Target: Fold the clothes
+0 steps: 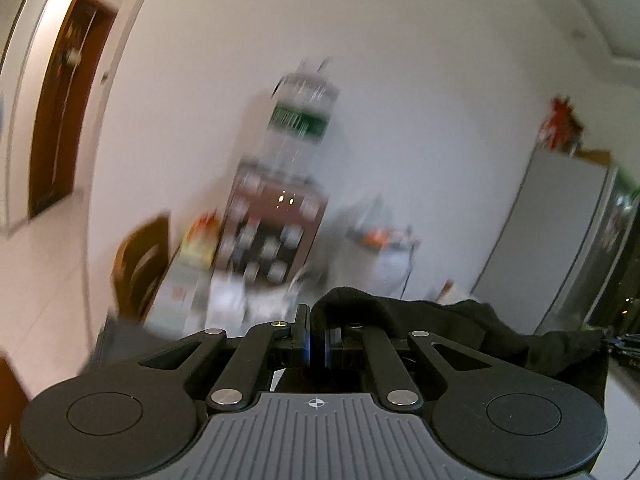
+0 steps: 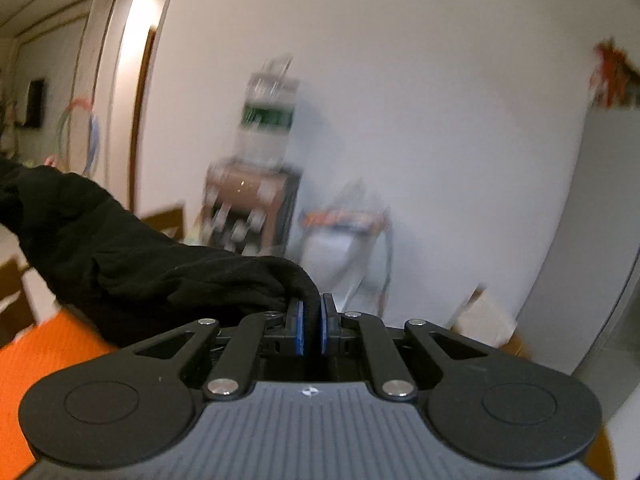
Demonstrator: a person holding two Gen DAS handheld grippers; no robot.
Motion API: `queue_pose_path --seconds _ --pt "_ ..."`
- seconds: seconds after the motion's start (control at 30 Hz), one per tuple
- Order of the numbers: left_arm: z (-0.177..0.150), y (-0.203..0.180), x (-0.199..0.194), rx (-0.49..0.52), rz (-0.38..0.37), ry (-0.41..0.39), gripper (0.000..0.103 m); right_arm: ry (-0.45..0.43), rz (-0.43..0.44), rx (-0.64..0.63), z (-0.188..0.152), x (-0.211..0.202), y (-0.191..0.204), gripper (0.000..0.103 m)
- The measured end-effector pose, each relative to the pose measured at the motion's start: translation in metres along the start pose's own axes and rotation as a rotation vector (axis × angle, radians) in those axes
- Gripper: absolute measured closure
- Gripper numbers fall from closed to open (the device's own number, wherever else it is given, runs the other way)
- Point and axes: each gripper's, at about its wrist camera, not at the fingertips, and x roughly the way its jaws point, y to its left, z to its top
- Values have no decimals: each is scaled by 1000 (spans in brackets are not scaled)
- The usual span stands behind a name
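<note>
Black garment (image 2: 120, 256) hangs stretched between both raised grippers, left (image 1: 316, 340) and right (image 2: 311, 330) fingers each clamped on its edge.

Blurred water dispenser (image 1: 276, 208); grey fridge (image 1: 560, 232); brown door (image 1: 64, 112).

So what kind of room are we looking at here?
Most likely a home kitchen or dining area: a water dispenser with a big bottle, a tall fridge and a wooden chair against a white wall.
</note>
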Motion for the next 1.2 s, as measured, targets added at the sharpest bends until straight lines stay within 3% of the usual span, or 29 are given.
queue_pose_path --seconds 0.17,0.23,0.4,0.67,0.77,0.93,1.03,1.1,1.2 --pt "-77 39 -4 -67 50 101 95 139 104 14 -75 22 30 94" --pt "-105 53 -16 -99 55 131 95 194 143 7 -117 21 66 94" --pt "-177 85 -46 -178 69 204 95 306 256 24 -195 -7 121 94" --pt "-265 123 -82 -293 135 337 94 499 407 115 -301 -61 165 93" --pt "-283 128 -88 -302 174 366 93 538 418 132 -322 -65 176 93" --pt "-288 134 -105 -337 220 360 88 522 402 151 -308 -62 167 86" --pt "-278 134 -123 -364 230 308 73 507 391 162 -298 -59 161 73" --pt "-269 130 -133 -370 251 260 51 498 383 170 -290 -58 156 66" --pt "-256 123 -142 -363 272 204 44 478 366 182 -280 -57 149 64"
